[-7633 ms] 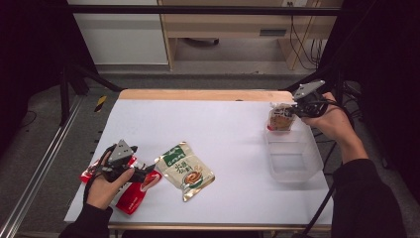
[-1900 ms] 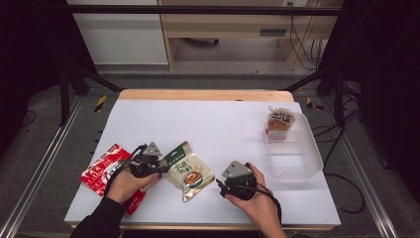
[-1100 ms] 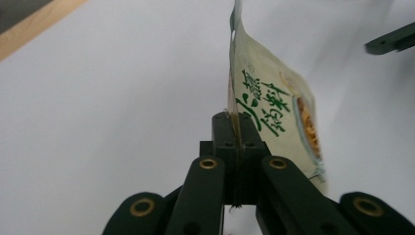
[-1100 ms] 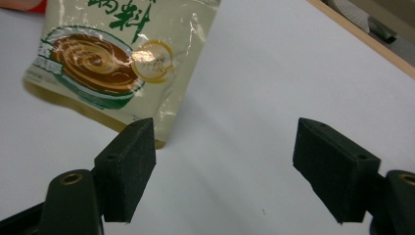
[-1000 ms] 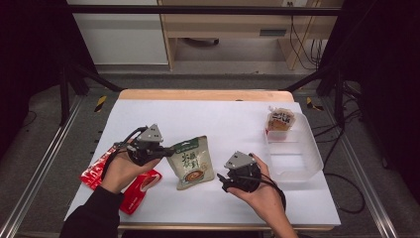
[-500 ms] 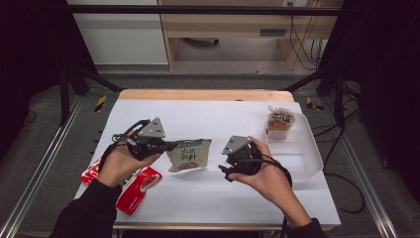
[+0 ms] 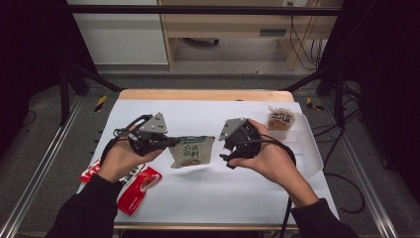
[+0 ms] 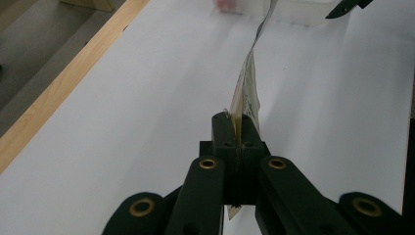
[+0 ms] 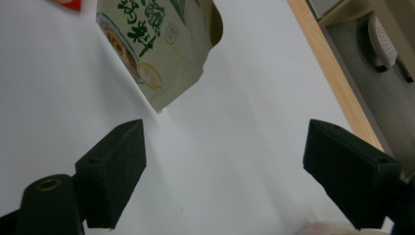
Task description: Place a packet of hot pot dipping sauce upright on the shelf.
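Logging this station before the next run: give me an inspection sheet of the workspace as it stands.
Surface: white table, wooden far edge.
Job's things: green pouch lifted off the table, pinched at its edge.
Clutter: red packets near left; clear bin at right holding a snack pack.
Grippers: left gripper shut on the pouch; right gripper open, empty, beside the pouch.
Cables: one trails from each gripper.
Surroundings: dark frame, wooden furniture behind.
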